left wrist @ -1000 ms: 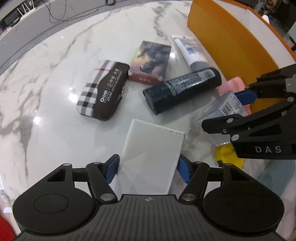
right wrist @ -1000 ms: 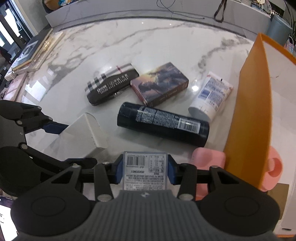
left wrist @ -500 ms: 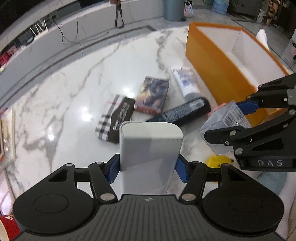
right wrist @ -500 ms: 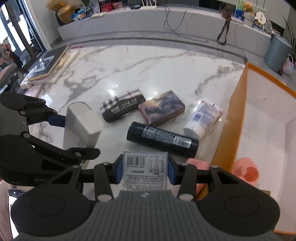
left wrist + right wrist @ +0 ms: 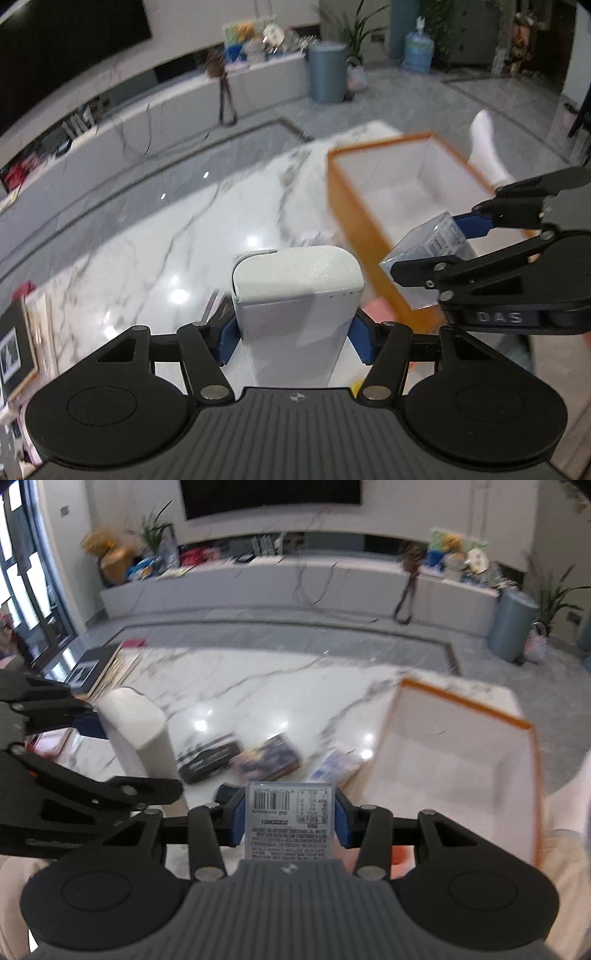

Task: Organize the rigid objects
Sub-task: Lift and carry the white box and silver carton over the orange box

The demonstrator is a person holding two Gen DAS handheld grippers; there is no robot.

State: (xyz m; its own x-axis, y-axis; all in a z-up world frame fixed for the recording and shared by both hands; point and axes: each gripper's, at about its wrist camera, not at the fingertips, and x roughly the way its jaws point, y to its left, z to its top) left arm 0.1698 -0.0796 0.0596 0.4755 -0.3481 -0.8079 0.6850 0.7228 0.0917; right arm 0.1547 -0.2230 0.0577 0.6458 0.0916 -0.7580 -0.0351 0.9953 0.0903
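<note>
My left gripper (image 5: 293,338) is shut on a white rounded box (image 5: 295,295) and holds it high above the marble table (image 5: 166,266). My right gripper (image 5: 290,818) is shut on a clear barcoded box (image 5: 290,812), also lifted; it shows in the left wrist view (image 5: 432,251) in front of the orange bin (image 5: 354,206). The orange bin with its white inside (image 5: 450,753) lies to the right. On the table lie a plaid case (image 5: 207,758), a picture-printed box (image 5: 269,762) and a white tube (image 5: 332,766). The left gripper with the white box (image 5: 136,734) shows at left.
A pink item (image 5: 380,314) lies by the bin's near corner. Books and frames (image 5: 99,668) sit at the table's far left edge. A low marble bench (image 5: 295,587) and a grey round bin (image 5: 511,627) stand beyond the table.
Both grippers have risen and tilted up with their boxes. The table objects now look smaller and lower, and the bin's open top has come into view.
</note>
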